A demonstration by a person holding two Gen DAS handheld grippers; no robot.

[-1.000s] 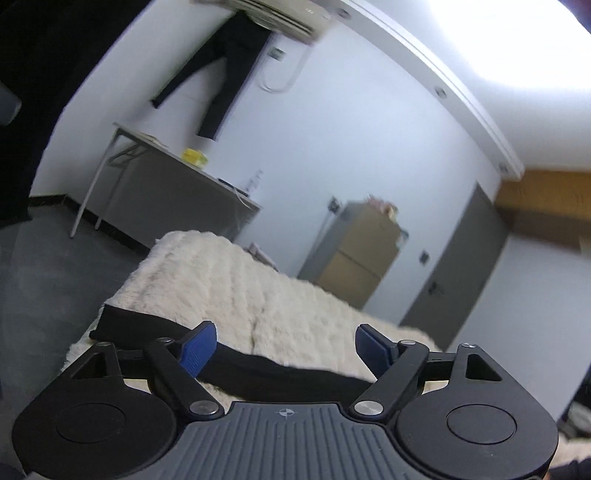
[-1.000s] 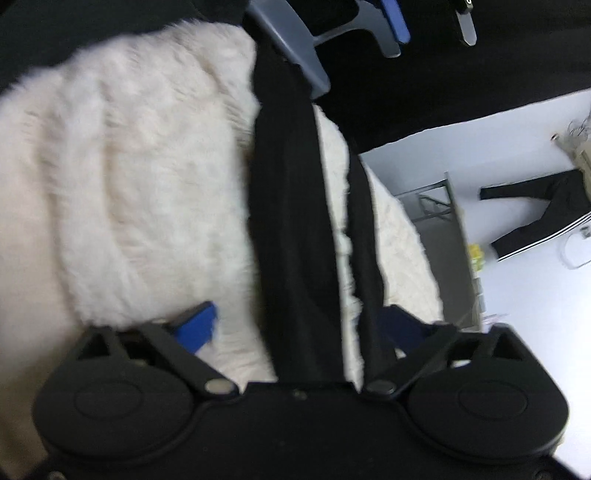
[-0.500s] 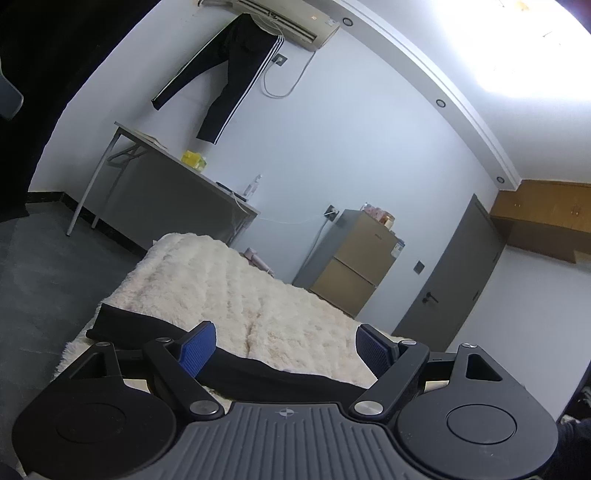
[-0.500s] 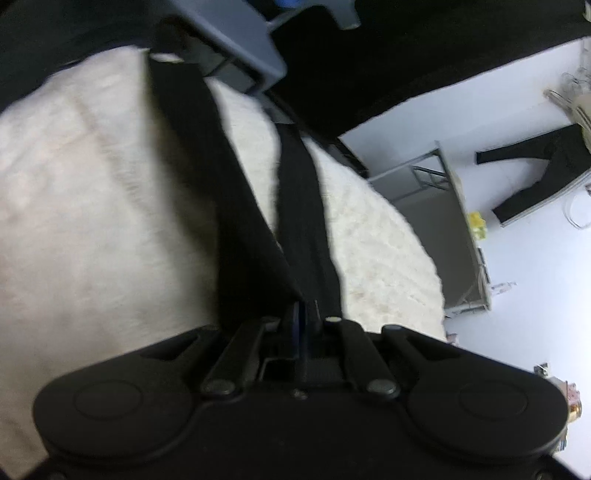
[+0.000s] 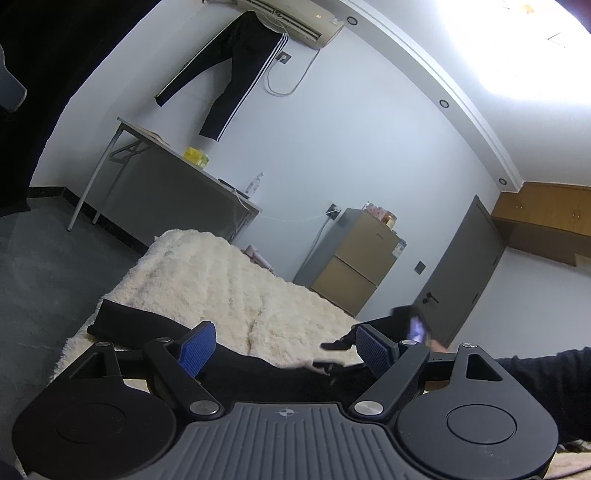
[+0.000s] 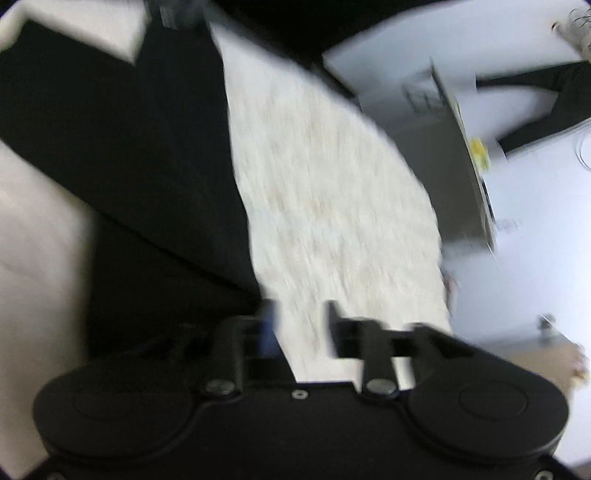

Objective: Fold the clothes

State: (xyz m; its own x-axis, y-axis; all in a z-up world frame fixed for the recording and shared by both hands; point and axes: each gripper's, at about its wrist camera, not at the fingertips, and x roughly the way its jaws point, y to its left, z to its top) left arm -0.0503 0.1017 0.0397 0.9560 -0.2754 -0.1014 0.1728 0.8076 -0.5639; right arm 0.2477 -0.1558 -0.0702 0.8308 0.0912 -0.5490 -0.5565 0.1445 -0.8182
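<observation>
The left tongs gape wide over the long black cloth garment lying across the fluffy cream blanket. The right tongs, just opening, hold nothing. Soft, light, limp: best pinched at a hem corner.

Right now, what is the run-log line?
black garment lying on white blanket | left gripper open above it | right gripper open, jaws just opening, empty

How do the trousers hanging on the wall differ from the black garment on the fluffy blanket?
The hanging trousers dangle from the air conditioner, legs spread; the black garment lies stretched along the blanket. The hanging trousers show white side stripes; the black garment looks plain. Both are black.
</observation>
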